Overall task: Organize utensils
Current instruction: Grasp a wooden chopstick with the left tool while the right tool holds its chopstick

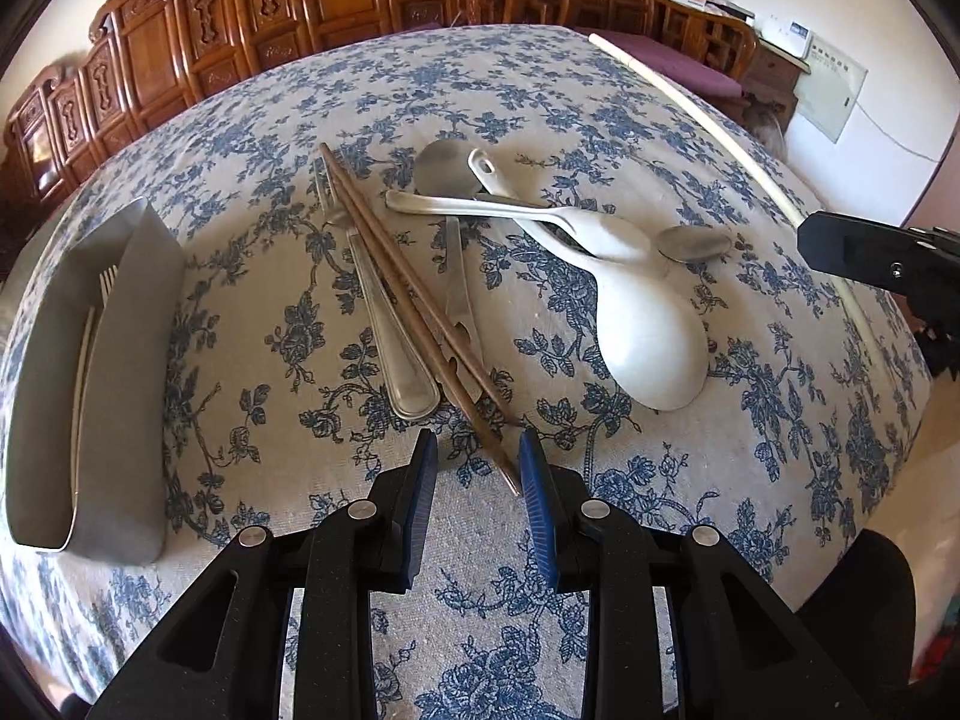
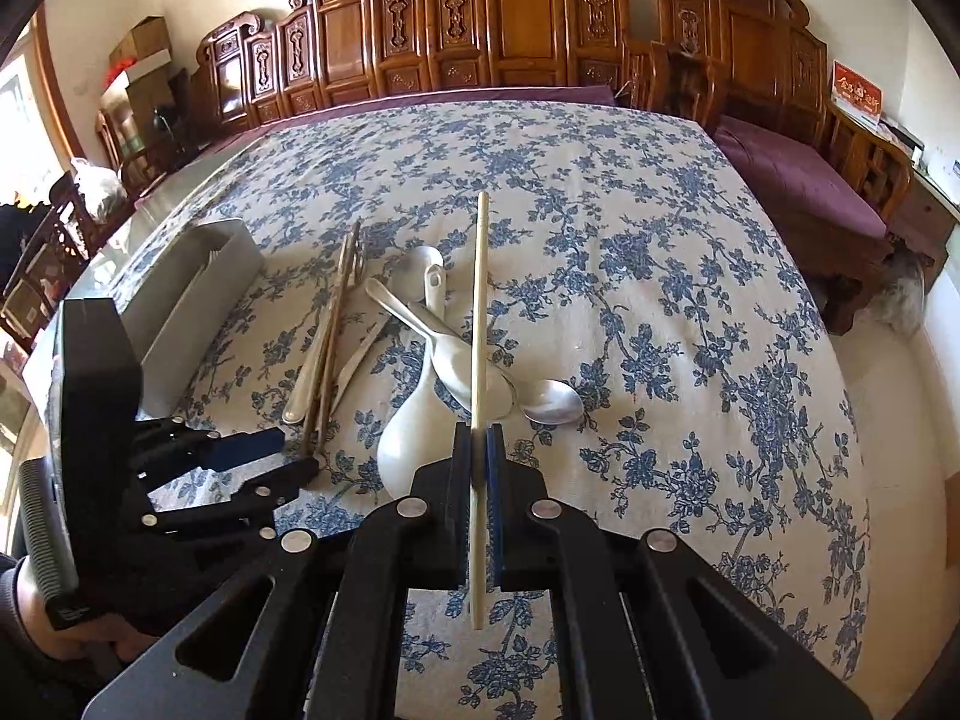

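Right gripper (image 2: 478,441) is clamped on a pale chopstick (image 2: 479,312), gripped low on its length so most of it sticks out forward over the pile and a short tail hangs back under the fingers. It's held clear of the table, probably so it can be carried over to the metal tray (image 1: 135,324) without dragging through the other pieces.

Left gripper (image 1: 477,462) has its jaws part open with nothing pressed between them. They straddle the near tips of the brown chopsticks (image 1: 414,312), which lie diagonally on the tablecloth (image 1: 690,510), crossing a fork (image 1: 384,324). The right pad sits just beside the tips; I can't tell if it touches. The narrow opening fits a thin pair, and coming in at the free ends avoids the fork underneath.

Remaining pile sits mid-table: white rice paddle (image 1: 636,330), a metal spoon (image 1: 690,243) to its right, a ladle (image 1: 444,165) at the far end, and a long-handled spoon (image 1: 510,213) across them, all overlapping.

Tray is at the left edge, long side running near to far, already holding a fork and something pale and thin. Sorting looks barely begun; most pieces still loose.
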The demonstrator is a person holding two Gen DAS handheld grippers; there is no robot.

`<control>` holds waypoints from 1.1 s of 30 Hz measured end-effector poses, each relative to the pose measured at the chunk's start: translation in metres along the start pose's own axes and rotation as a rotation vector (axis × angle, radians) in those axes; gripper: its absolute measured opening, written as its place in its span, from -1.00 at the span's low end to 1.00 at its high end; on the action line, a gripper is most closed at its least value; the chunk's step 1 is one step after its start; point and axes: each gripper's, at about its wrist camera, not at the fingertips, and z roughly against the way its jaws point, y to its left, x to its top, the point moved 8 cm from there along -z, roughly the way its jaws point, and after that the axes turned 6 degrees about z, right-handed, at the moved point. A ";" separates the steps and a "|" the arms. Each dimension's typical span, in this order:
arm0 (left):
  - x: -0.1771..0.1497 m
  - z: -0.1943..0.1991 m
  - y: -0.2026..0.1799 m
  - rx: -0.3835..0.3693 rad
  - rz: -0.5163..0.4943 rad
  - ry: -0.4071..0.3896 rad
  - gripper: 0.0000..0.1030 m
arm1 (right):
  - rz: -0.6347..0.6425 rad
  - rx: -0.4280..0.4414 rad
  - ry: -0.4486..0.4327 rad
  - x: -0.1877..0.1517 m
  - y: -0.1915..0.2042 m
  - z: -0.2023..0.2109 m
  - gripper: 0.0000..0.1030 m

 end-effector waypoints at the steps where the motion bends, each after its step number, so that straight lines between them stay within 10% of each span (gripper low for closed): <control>1: -0.001 0.001 0.001 0.001 0.006 0.004 -0.49 | 0.004 0.002 -0.001 0.000 0.002 0.001 -0.88; 7: -0.005 0.003 0.016 0.000 0.037 0.024 -0.84 | 0.025 0.014 -0.003 0.001 0.011 0.002 -0.88; 33: -0.004 0.094 0.065 0.029 -0.017 -0.106 -0.93 | 0.056 0.020 0.005 -0.004 0.026 0.001 -0.89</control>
